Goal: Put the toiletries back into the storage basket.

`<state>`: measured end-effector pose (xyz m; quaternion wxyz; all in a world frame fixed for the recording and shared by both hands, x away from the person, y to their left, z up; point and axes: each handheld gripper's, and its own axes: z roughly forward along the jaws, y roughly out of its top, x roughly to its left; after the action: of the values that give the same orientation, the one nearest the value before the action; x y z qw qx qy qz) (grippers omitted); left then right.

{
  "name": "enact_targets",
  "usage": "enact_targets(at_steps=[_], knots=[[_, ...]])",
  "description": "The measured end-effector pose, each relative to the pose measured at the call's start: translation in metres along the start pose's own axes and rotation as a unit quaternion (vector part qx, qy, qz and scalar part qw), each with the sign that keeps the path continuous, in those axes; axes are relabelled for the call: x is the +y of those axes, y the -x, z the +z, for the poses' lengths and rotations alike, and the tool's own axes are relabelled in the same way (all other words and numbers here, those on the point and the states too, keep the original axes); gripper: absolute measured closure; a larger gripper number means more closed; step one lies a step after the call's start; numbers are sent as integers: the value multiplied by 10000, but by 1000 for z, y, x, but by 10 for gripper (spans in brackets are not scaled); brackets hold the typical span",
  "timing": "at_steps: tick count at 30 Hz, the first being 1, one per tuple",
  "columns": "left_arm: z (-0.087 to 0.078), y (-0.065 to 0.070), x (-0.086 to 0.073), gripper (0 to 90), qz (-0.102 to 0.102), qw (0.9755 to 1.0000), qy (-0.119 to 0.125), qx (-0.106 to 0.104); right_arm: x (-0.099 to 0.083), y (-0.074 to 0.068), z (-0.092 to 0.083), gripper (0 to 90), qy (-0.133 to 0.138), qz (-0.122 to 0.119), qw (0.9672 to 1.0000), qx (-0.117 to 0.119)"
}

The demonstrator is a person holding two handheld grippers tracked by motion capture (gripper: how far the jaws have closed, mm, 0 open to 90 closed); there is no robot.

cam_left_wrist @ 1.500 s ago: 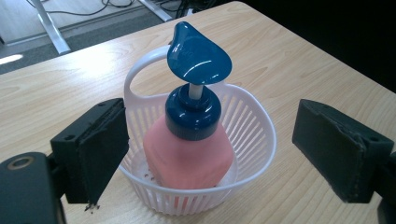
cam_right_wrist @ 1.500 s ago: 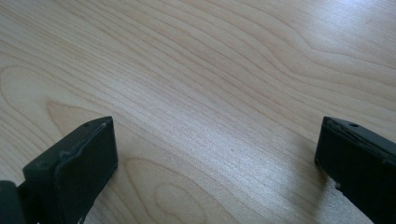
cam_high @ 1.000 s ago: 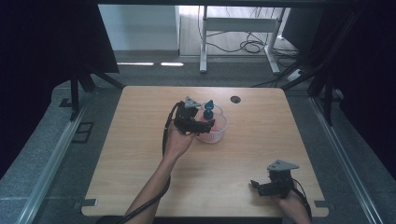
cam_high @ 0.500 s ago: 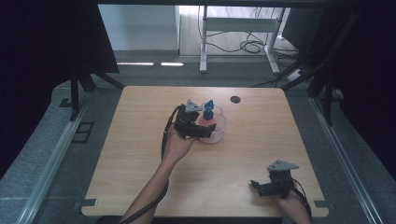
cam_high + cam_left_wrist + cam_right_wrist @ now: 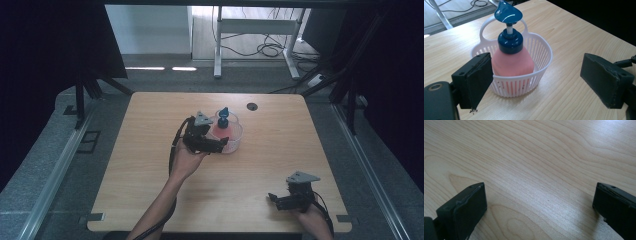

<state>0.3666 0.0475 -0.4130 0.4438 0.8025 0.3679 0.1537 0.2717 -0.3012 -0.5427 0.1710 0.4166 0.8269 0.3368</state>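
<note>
Your left gripper (image 5: 537, 82) has eased slightly back from the white basket (image 5: 541, 53); its jaws gape wide, holding nothing. Just ahead, the basket holds a pink pump bottle (image 5: 512, 60) upright. Your right gripper (image 5: 540, 210) hovers wide open, empty, over the surface (image 5: 536, 157).

On the table (image 5: 150, 190), a basket (image 5: 235, 142) is sitting behind the middle, a little toward the far edge. 1 pump bottle (image 5: 511, 60) is standing upright inside the basket, its pump head (image 5: 507, 12) rising above the rim, with the basket's handle loop (image 5: 486, 23) standing behind it. The left gripper (image 5: 212, 146) is hovering just left of and before the basket, its 2 jaws lying to either side of the basket's near wall. The right gripper (image 5: 280, 200) is resting near the table's front right corner, well apart from the basket. A round hole (image 5: 251, 106) is lying behind the basket, near the far edge.
</note>
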Motion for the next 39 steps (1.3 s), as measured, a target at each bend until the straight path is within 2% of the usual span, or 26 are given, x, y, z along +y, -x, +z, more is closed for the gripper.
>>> enact_targets(at_steps=[17, 39], knots=[[-16, 0, -15, 110, 3, 10000, 2, -7, 0, 0, 0, 0, 1, 5, 10000, -3], [-37, -11, -46, 111, -208, 9998, 76, -24, 0, -1, 0, 0, 2, 13, 10000, -6]])
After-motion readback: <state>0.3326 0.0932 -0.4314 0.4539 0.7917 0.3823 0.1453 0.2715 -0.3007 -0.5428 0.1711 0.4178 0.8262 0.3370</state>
